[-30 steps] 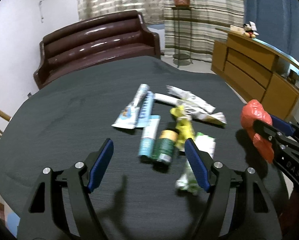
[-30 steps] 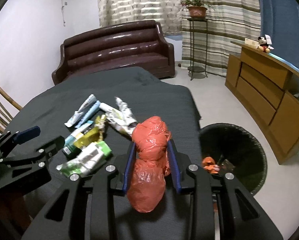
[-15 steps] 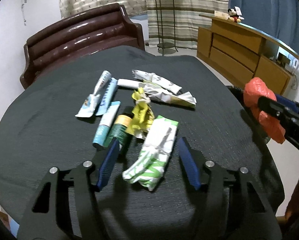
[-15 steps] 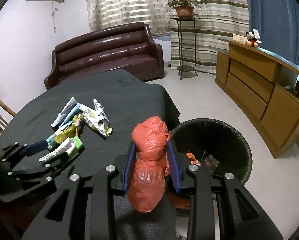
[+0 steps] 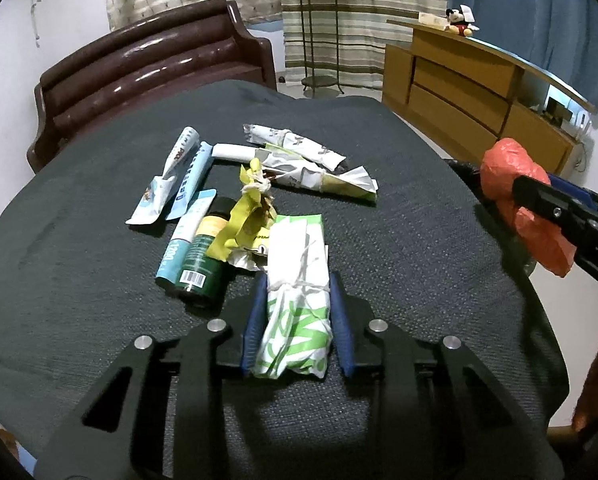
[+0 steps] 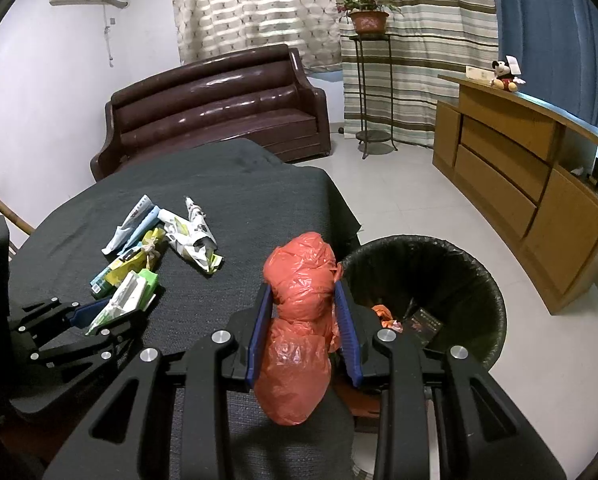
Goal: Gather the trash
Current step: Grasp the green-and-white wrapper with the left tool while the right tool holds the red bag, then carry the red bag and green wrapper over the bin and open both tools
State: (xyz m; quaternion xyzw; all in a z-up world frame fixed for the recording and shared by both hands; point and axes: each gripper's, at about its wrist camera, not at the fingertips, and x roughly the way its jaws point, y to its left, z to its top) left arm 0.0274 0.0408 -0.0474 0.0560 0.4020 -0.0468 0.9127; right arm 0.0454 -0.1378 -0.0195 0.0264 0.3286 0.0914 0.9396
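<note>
The left gripper [image 5: 297,316] now has its jaws clamped on the green-and-white wrapper [image 5: 297,300], its blue pads pressed to both sides of the tied bundle; half a second ago those jaws stood apart with the wrapper lying loose between them, and a second ago the gripper was short of the pile altogether. The wrapper lies on the worktop [image 5: 79,280], at the near end of the trash pile.

Just left of the wrapper, a dark green bottle [image 5: 201,256] lies on its side with a pale blue tube [image 5: 183,240] against it, and a crumpled yellow wrapper [image 5: 247,216] leans over both. Beyond these, farther from the wrapper, two flattened tubes [image 5: 175,180] lie side by side, and a cluster of rolled paper packets [image 5: 311,164] stretches off to the right.

The right gripper [image 6: 303,320] keeps its jaws closed on the red plastic bag [image 6: 299,320], as in both earlier frames, with the bag bulging above and below the pads. It has swung away from the pile: to the right of the wrapper and past the worktop's edge, the black trash bin [image 6: 479,276] now sits just beside the bag and fills more of the right wrist view. Some orange scraps and a dark packet lie inside the bin.

Behind the worktop stands a brown leather sofa [image 6: 219,104].
</note>
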